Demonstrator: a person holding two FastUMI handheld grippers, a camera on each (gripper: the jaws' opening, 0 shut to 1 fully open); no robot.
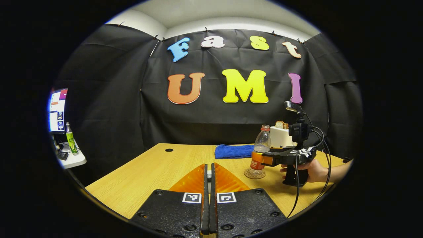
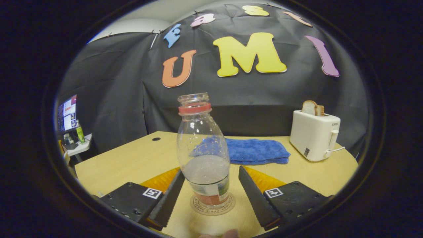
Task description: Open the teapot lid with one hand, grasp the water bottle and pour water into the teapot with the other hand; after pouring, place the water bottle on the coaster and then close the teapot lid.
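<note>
Nearest the lens in the right gripper view, the right gripper [image 2: 210, 195] stands spread wide with its fingers either side of the water bottle [image 2: 203, 148], not pressing on it. The bottle sits upright on the round coaster [image 2: 213, 206] on the wooden table [image 2: 132, 162], cap off. So the bottle looks set down after pouring, and closing the teapot lid is likely what remains; the left gripper [image 1: 209, 185] is pressed closed on nothing, with the blue cloth [image 1: 233, 151] and toaster [image 2: 314, 135] beyond.
</note>
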